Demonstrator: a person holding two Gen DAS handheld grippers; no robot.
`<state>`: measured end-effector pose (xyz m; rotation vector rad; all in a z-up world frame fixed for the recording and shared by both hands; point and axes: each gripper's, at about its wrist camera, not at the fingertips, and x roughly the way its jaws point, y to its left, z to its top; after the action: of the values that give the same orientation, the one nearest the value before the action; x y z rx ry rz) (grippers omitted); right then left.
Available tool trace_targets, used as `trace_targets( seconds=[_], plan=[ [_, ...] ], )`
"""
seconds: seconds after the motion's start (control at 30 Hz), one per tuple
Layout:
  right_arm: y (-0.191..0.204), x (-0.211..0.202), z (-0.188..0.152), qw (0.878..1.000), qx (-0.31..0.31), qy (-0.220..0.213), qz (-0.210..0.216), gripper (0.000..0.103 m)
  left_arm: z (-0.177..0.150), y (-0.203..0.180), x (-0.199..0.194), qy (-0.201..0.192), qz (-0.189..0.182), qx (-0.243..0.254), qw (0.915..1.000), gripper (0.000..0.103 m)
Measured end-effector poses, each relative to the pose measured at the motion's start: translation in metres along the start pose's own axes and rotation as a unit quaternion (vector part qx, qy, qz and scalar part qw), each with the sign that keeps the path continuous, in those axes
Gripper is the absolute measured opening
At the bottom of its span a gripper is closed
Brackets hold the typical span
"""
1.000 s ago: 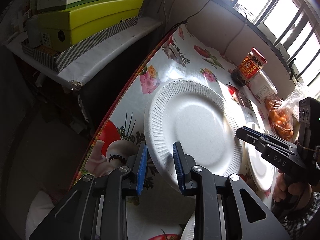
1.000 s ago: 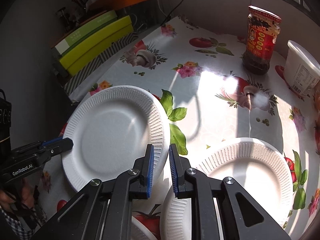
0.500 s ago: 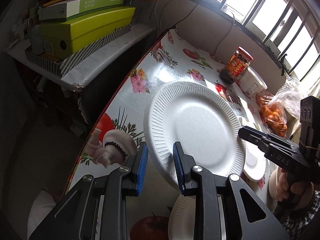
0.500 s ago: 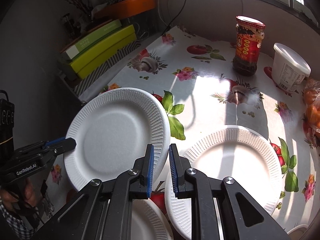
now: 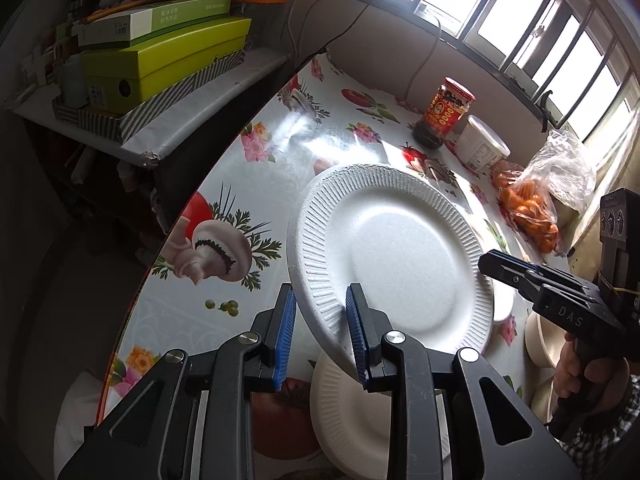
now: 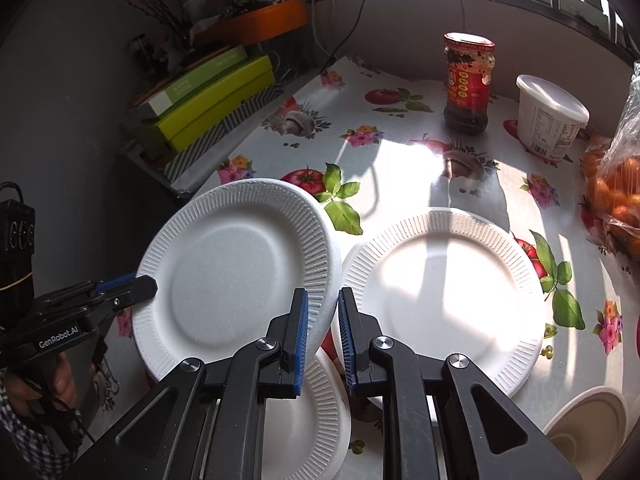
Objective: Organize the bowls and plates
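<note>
Sunlit floral oilcloth table [image 6: 400, 92]: I hold one white ribbed foam plate [image 6: 236, 268] tilted above it, both grippers, left [image 5: 320, 334] and right [image 6: 322, 340], clamped on opposite rims. Next, I'd stack it onto the neighbouring flat plate [image 6: 448, 288].

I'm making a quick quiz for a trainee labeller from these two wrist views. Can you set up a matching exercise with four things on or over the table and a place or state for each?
Things:
1. lifted plate
2. sauce jar
3. white tub
4. bag of oranges

Places or states:
A. at the table's right edge, in clear plastic
B. held tilted above the table by both grippers
C. standing near the wall, red label, dark contents
D. just right of the jar, lid on

Pairs: 1-B, 2-C, 3-D, 4-A

The left gripper and the right gripper pinch opposite rims of that plate.
</note>
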<state>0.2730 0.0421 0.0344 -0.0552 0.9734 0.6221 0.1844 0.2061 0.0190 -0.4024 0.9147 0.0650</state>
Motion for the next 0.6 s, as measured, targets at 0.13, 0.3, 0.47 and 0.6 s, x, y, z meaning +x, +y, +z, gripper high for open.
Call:
trace_targets(
  seconds=[0.13, 0.3, 0.47, 0.6],
  plan=[
    [0.000, -0.006, -0.010, 1.000, 0.000, -0.002, -0.001, 0.016, -0.009, -0.003, -0.004, 0.001, -0.003, 0.000, 1.0000, 0.027],
    [0.001, -0.013, -0.021, 1.000, 0.004, -0.003, 0.000, 0.016, -0.019, -0.006, -0.009, 0.002, -0.005, 0.003, 1.0000, 0.027],
    [0.001, -0.018, -0.032, 1.000, 0.006, -0.003, 0.001, 0.016, -0.031, -0.008, -0.014, 0.004, -0.006, 0.006, 1.0000, 0.027],
    [0.001, -0.022, -0.044, 1.000, 0.006, 0.001, -0.001, 0.016, -0.040, -0.010, -0.014, 0.008, -0.009, 0.009, 0.9999, 0.027]
  ],
)
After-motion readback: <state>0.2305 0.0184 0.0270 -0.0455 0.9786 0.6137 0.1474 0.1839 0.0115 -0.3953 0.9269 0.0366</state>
